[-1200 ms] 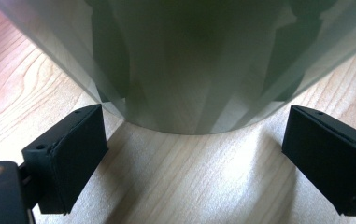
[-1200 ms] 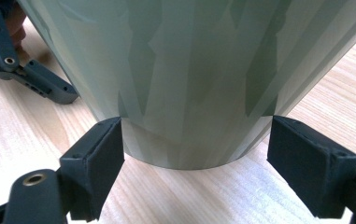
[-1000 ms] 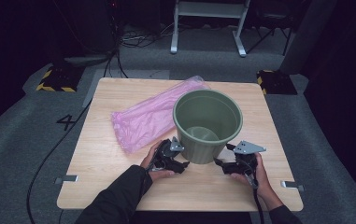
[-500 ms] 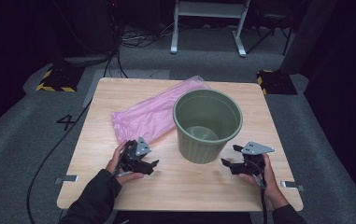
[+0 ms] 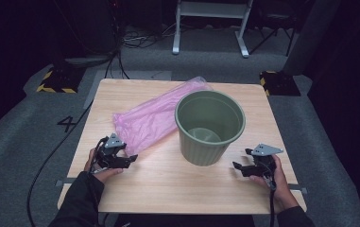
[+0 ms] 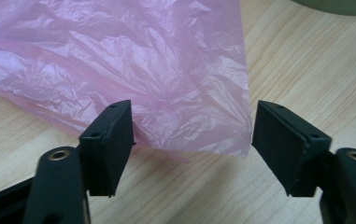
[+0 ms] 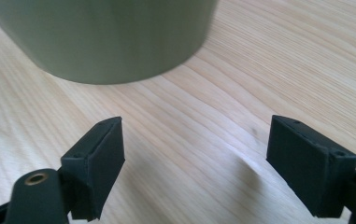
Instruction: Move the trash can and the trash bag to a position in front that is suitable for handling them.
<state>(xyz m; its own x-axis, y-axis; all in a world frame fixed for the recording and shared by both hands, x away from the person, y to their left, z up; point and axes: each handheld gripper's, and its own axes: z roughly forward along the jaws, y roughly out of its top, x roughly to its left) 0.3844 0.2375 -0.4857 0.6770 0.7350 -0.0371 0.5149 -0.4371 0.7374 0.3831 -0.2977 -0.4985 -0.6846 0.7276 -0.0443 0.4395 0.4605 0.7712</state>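
Note:
A flat pink plastic bag [image 5: 151, 116] lies slantwise on the wooden table [image 5: 168, 189], left of an upright olive-green bin [image 5: 201, 151]. My left gripper [image 5: 129, 160] sits at the bag's near end. In the left gripper view the bag's [image 6: 119, 70] crinkled lower edge reaches in between the jaws of the left gripper [image 6: 192, 144]. Those jaws have just been closing, and the pads stand apart from the plastic. My right gripper [image 5: 238, 166] rests to the right of the bin's base, open over bare wood. The right gripper view shows the bin's wall [image 7: 105, 37] ahead of the right gripper [image 7: 194, 158].
The bin holds nothing that I can see. Grey carpet surrounds the table, with a cable on the left and a white metal frame [image 5: 210, 23] behind. Bare wood lies along the table's near edge between the two hands.
My left hand has slid left, away from the bin's base to the bag's near end. My right hand has drawn a little to the right of the bin.

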